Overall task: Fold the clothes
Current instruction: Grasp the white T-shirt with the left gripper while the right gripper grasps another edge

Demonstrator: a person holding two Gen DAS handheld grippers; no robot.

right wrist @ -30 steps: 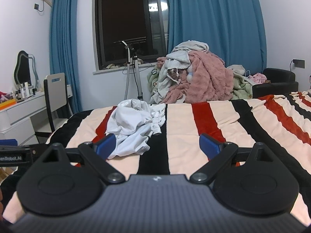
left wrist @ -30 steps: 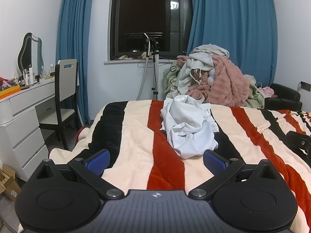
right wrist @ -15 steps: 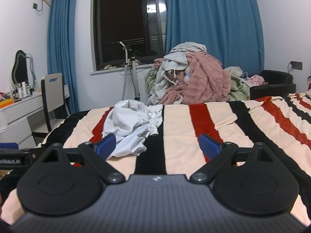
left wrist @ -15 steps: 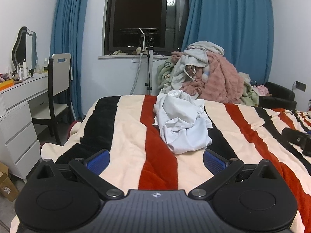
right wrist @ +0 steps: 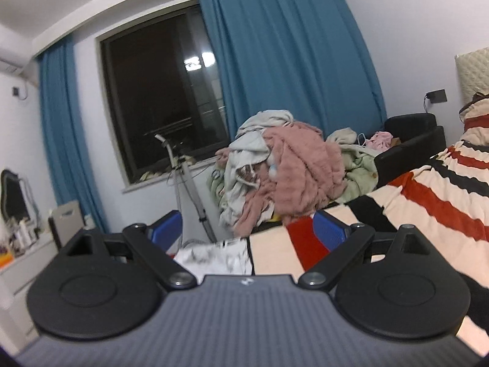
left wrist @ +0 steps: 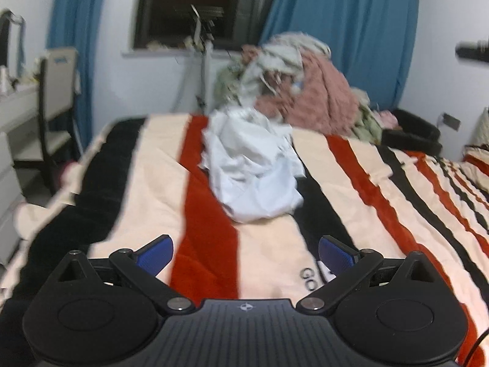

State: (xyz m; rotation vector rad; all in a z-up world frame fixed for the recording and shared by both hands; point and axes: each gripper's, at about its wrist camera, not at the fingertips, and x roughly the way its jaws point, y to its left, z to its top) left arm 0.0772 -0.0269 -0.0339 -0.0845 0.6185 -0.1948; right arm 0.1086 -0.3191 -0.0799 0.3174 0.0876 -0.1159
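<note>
Laundry waits in a crumpled heap: a white shirt (left wrist: pixel 253 165) lies bunched on the striped blanket (left wrist: pixel 159 165) that covers the bed, sitting across a red stripe and a black one, not yet spread or folded. The left gripper (left wrist: pixel 243 252) hangs above the blanket on the near side of the shirt, its blue-padded fingers (left wrist: pixel 154 252) wide apart and holding nothing, aimed straight at the bundle, which suggests it is lining up for a first grab at the cloth. The right gripper (right wrist: pixel 247 229) is likewise spread wide and empty, but it tilts upward toward the window, so only the far edge of the shirt (right wrist: pixel 214 257) peeks over its body, just beyond its fingers. Beyond the shirt, a big pile of pink and grey clothes (left wrist: pixel 293 85) is stacked off the far end of the bed, probably more work to come. Compared with half a second ago, the left gripper has moved closer to the shirt, which now fills more of its view, and the picture is blurred by motion. The right gripper has swung up and rolled, losing most of the shirt it earlier saw in full.
</note>
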